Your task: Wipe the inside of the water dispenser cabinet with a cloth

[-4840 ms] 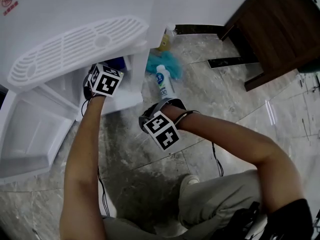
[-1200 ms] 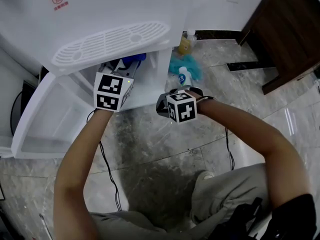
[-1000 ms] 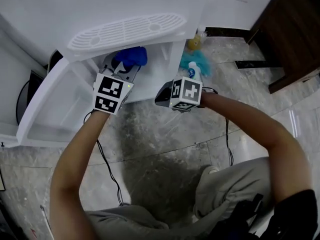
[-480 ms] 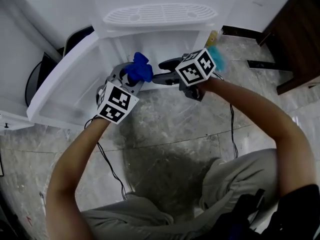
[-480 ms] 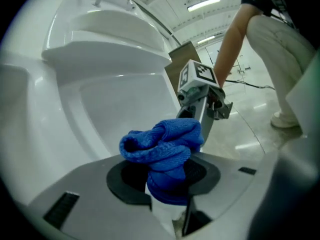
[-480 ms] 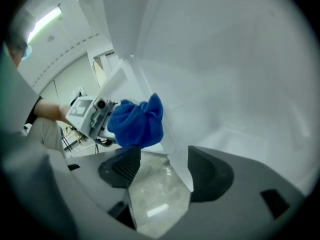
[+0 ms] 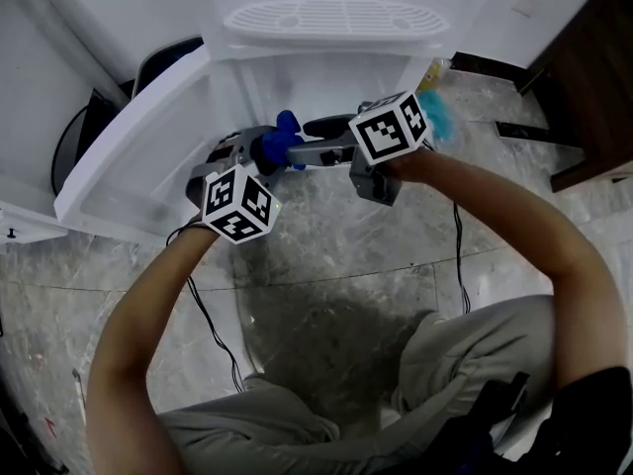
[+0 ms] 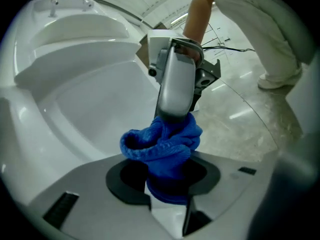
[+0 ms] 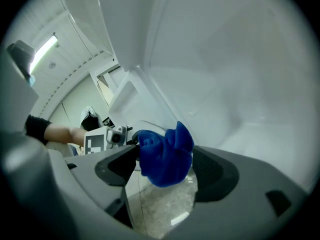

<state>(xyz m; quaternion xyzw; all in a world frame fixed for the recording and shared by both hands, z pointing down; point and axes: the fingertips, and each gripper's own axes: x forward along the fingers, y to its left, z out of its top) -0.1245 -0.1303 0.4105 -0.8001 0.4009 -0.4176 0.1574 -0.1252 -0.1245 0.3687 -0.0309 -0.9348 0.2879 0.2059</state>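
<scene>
A bunched blue cloth (image 7: 280, 139) hangs in front of the open white dispenser cabinet (image 7: 316, 77). My left gripper (image 7: 259, 148) is shut on its lower part; in the left gripper view the cloth (image 8: 162, 144) fills the gap of that gripper (image 8: 167, 181). My right gripper (image 7: 300, 150) comes in from the right, pointing left. Its jaws are opening, and the cloth (image 9: 165, 156) sits between them in the right gripper (image 9: 165, 169) view, with a gap at the right pad. One grey right finger (image 8: 175, 84) rests on top of the cloth.
The cabinet door (image 7: 129, 156) stands swung open to the left. A drip grille (image 7: 331, 16) juts out above the cabinet. A teal cloth (image 7: 440, 117) and a yellow bottle (image 7: 427, 72) lie right of the dispenser. Dark wooden furniture (image 7: 593, 77) stands far right. Cables (image 7: 457, 255) trail over the marble floor.
The left gripper drew the blue cloth out of the cabinet and lowered it. The right gripper rose, swung left to the cloth, and its jaws went from shut to wide.
</scene>
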